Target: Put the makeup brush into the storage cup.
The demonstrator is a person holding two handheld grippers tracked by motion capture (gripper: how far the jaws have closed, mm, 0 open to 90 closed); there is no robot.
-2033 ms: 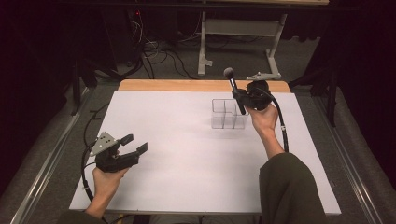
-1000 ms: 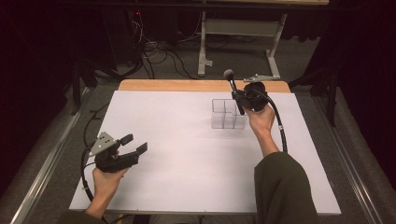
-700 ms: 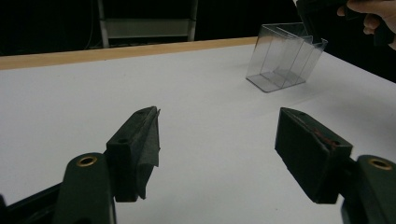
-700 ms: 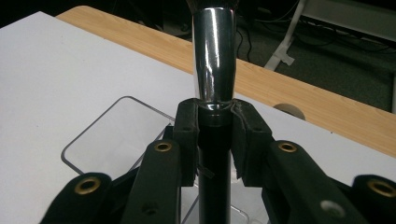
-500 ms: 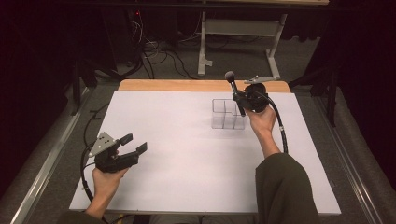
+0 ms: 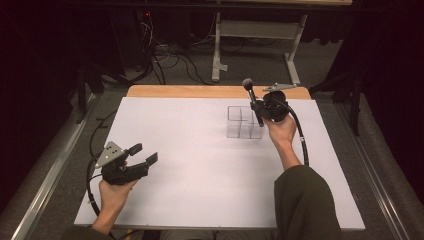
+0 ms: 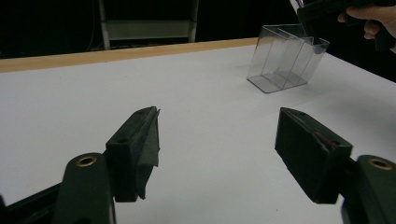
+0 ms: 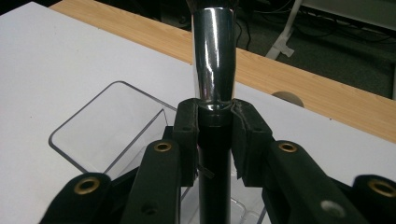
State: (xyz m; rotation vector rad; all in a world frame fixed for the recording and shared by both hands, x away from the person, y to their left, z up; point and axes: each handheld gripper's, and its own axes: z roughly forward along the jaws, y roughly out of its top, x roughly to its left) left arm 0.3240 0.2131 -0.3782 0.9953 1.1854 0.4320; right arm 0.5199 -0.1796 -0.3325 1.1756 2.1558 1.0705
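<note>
A brush (image 6: 251, 96) with a black handle, a silver ferrule (image 8: 214, 60) and a dark head stands nearly upright in my right gripper (image 6: 258, 109), which is shut on its handle. It hangs over the right side of a clear plastic box with compartments (image 6: 240, 122), at the back right of the white table top (image 6: 200, 170). In the right gripper view the pads (image 8: 187, 135) of that gripper (image 8: 215, 128) clamp the handle just below the ferrule, with the box (image 8: 107, 126) beneath. My left gripper (image 6: 145, 153) rests low at the front left, open and holding nothing (image 7: 217, 140). The box (image 7: 285, 58) sits far ahead of it.
A wooden strip (image 6: 200, 91) runs along the table's far edge. Beyond it stand a metal frame (image 6: 250, 35) and cables on the floor (image 6: 175, 60). A black cable (image 6: 300, 135) trails from the right gripper along the forearm.
</note>
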